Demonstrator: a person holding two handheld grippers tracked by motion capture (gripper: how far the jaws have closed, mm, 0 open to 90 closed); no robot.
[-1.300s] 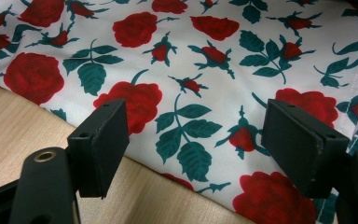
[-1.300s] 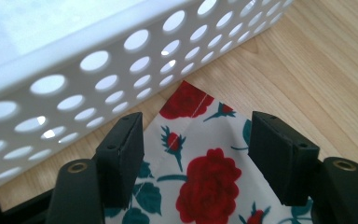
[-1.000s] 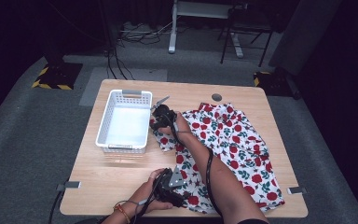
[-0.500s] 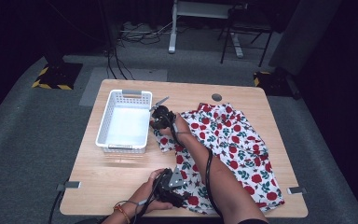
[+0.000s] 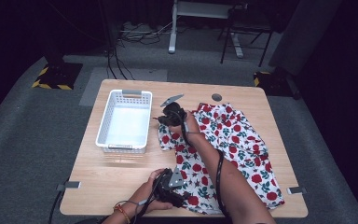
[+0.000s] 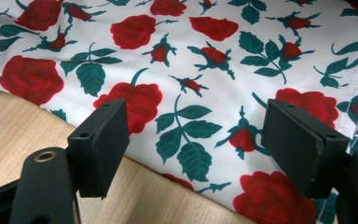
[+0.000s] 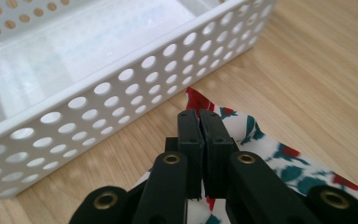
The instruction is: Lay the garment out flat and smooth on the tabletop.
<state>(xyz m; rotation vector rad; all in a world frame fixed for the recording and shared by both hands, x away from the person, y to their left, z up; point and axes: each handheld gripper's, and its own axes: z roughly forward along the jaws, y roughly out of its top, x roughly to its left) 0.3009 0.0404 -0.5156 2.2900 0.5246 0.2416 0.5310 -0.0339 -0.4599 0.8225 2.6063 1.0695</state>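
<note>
A white cloth with red roses and green leaves (image 5: pixel 235 140) lies spread over the right half of the wooden table (image 5: pixel 121 177). My right gripper (image 5: pixel 164 117) is at the cloth's far left corner, beside the white basket (image 5: pixel 103 126). In the right gripper view its jaws (image 7: pixel 199 116) are pressed together, shut on the cloth's edge (image 7: pixel 279 158). My left gripper (image 5: pixel 179 198) rests at the cloth's near edge. In the left gripper view it (image 6: pixel 205 140) stands open, low over the rose print (image 6: pixel 191 70), with nothing pinched.
The perforated white basket (image 7: pixel 121 93) stands just ahead of the right gripper, and its inside is bare. A round hole (image 5: pixel 216 97) sits in the tabletop at the back. Bare wood (image 6: pixel 18 126) lies left of the cloth's near edge.
The right hand has shifted slightly and risen a little with the cloth's corner. The left hand has stayed put.
</note>
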